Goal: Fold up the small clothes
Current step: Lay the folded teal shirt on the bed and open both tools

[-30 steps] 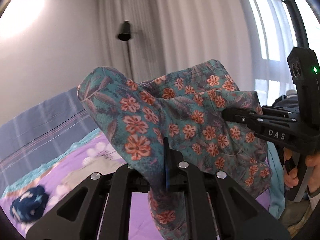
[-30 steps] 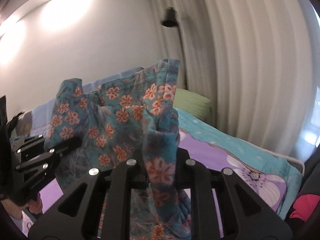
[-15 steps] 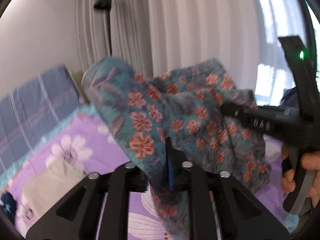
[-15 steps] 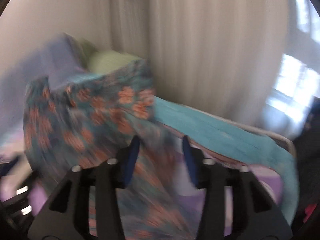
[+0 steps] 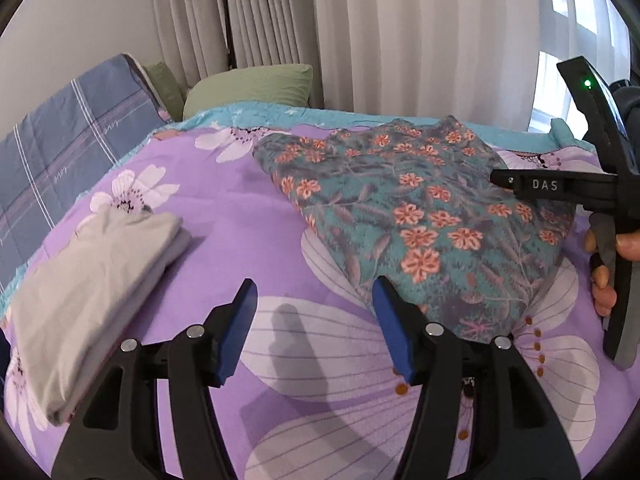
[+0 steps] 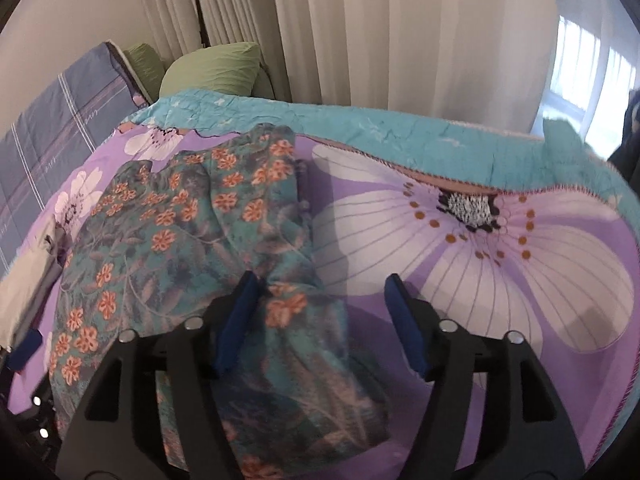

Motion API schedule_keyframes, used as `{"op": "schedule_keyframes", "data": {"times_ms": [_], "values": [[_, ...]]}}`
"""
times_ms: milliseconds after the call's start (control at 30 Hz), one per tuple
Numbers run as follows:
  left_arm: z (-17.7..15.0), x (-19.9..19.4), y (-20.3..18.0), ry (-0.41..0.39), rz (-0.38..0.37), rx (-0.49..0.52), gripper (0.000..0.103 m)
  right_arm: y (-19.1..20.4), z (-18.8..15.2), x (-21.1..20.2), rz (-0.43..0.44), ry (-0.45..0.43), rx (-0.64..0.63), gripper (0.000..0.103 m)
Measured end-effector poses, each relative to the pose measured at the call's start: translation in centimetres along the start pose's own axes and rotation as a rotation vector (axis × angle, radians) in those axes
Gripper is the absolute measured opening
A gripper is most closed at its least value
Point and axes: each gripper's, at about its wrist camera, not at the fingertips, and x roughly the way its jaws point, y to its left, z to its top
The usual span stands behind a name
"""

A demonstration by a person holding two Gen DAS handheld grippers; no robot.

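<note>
The purple flowered bedspread [image 5: 248,216] fills both views, teal-edged along its far side, with white curtains [image 5: 420,36] hanging behind. On it lies the teal floral garment [image 5: 420,216], spread flat in the middle of the bed and rumpled at its near edge in the right wrist view. A blue plaid quilt [image 5: 60,152] leans up at far left, a green pillow [image 5: 252,88] beside it. A folded grey garment [image 5: 88,296] sits near the left, apart from the floral one. Left gripper [image 5: 314,320] hovers with fingers spread wide, holding nothing; right gripper [image 6: 320,316] likewise gapes, its left pad touching the floral cloth
</note>
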Motion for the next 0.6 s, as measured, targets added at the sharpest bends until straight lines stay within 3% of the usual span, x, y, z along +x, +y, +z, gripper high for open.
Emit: {"op": "schedule_keyframes", "data": {"times_ms": [200,400,500,600], "values": [[0.0,-0.2,0.0,0.020,0.024,-0.015,0.060,-0.8,-1.7,-3.2,0.008,0.004,0.027,0.071],[-0.6,-2.3,-0.6,0.006,0.034,-0.059,0.061,-1.1,-5.1,-9.7,0.055,-0.073,-0.005,0.071],[-1.1,-4.8,-1.0,-0.028,-0.012,-0.103,0.073,-0.8,-8.3,-13.5,0.045,-0.151,-0.041,0.073],[-1.5,-7.7,-1.8,-0.072,-0.035,-0.109,0.085,-0.5,-10.6,-15.9,0.036,-0.166,-0.070,0.078]]}}
